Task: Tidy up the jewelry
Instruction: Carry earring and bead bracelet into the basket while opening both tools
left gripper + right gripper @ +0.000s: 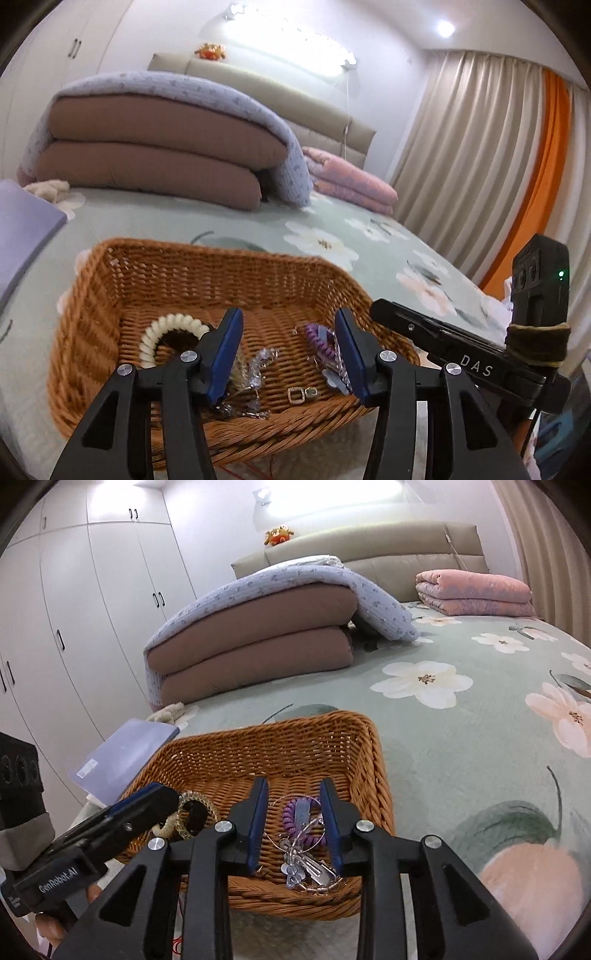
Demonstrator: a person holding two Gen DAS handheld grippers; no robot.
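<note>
Through my left camera, my left tongs point(288, 354) hang released over the wicker basket point(207, 273) on the bed point(369, 229), a small square ring point(294, 395) lying below them. Through my right camera, my right tongs point(293, 821) stand parted, grasping nothing, above a purple coil tie point(291, 818) and clips point(314, 871).

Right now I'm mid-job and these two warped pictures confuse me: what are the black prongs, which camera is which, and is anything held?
Each picture comes from a fisheye camera on a hand-held gripper, looking along its two blue-padded fingers. The left gripper and right gripper both stand open over a wicker basket on a flowered bed; neither holds anything. In the basket lie a cream spiral hair tie, a purple spiral hair tie, a square ring and clear clips. The black bar at each picture's side is the other gripper.
</note>
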